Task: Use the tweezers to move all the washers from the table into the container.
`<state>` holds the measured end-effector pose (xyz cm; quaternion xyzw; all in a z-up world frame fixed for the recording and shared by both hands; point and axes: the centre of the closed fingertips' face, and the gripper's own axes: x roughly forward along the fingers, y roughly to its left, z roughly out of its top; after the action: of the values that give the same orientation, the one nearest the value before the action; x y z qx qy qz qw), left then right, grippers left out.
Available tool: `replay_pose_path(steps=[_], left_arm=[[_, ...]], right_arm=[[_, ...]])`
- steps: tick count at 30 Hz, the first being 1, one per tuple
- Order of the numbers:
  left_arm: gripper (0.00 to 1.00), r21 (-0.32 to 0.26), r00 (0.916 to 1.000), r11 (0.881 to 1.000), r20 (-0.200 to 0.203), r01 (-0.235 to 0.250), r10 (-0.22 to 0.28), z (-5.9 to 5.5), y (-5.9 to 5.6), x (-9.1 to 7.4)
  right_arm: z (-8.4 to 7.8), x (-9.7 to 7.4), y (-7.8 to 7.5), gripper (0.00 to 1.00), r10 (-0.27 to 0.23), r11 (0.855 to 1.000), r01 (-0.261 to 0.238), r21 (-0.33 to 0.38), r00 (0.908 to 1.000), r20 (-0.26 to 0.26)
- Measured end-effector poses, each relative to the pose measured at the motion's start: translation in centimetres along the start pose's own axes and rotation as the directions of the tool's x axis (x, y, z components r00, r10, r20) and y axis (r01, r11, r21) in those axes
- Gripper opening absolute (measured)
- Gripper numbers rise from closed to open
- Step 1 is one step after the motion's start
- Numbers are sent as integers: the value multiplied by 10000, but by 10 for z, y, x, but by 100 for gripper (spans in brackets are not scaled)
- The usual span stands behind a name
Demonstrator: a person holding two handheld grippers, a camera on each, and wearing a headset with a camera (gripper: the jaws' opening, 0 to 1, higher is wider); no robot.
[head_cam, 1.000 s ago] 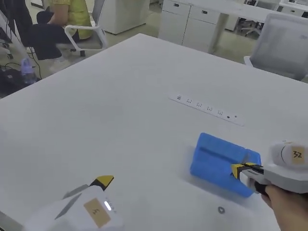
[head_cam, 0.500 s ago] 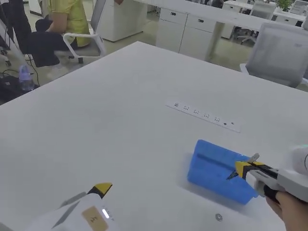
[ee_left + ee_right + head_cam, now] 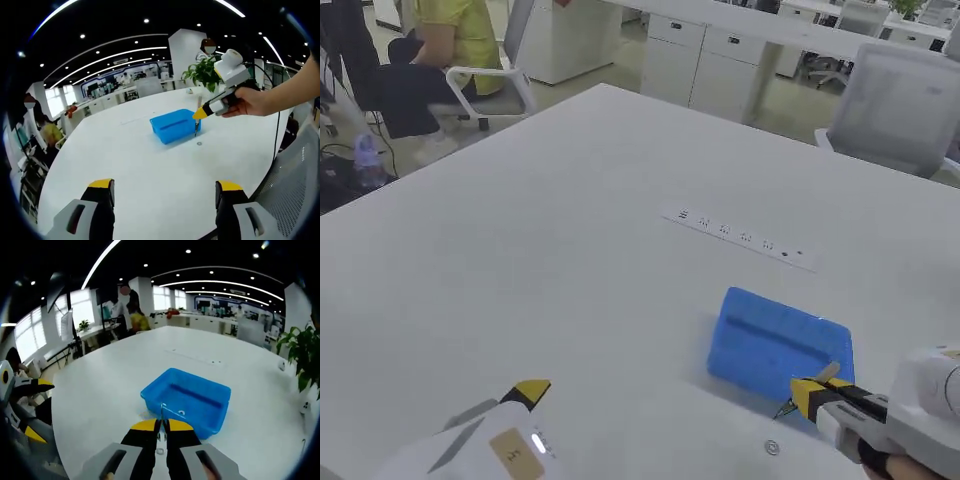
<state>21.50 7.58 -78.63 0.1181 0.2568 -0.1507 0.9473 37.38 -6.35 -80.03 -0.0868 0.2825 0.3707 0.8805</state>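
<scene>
A blue container [image 3: 780, 345] stands on the white table [image 3: 570, 250]. One small washer [image 3: 772, 447] lies on the table just in front of it. My right gripper [image 3: 810, 395] is shut on thin tweezers [image 3: 788, 406], whose tip points down above the container's near edge, a little above the washer. In the right gripper view the jaws [image 3: 161, 426] clamp the tweezers [image 3: 161, 412] before the container [image 3: 187, 397], with a washer [image 3: 181, 413] lying inside. My left gripper [image 3: 165, 190] is open and holds nothing; its view has the container [image 3: 176, 126], tweezers [image 3: 195, 127] and washer [image 3: 199, 143].
A flush power strip [image 3: 738, 238] crosses the table behind the container. Office chairs [image 3: 895, 100] stand at the far edge, and a seated person [image 3: 460, 40] is at the back left. A potted plant [image 3: 204, 75] stands beyond the table.
The right gripper has drawn back from over the container to its near edge, and the tweezers' tip has dropped closer to the washer on the table. The left gripper has stayed put.
</scene>
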Motion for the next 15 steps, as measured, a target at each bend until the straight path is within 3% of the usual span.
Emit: replay_pose_path(steps=[15], left_arm=[[85,102,9999,9999,-129,9,-8,-3,0,1]], right_arm=[[-17,2,-3,3,-57,9997,66,250,9994,-328]])
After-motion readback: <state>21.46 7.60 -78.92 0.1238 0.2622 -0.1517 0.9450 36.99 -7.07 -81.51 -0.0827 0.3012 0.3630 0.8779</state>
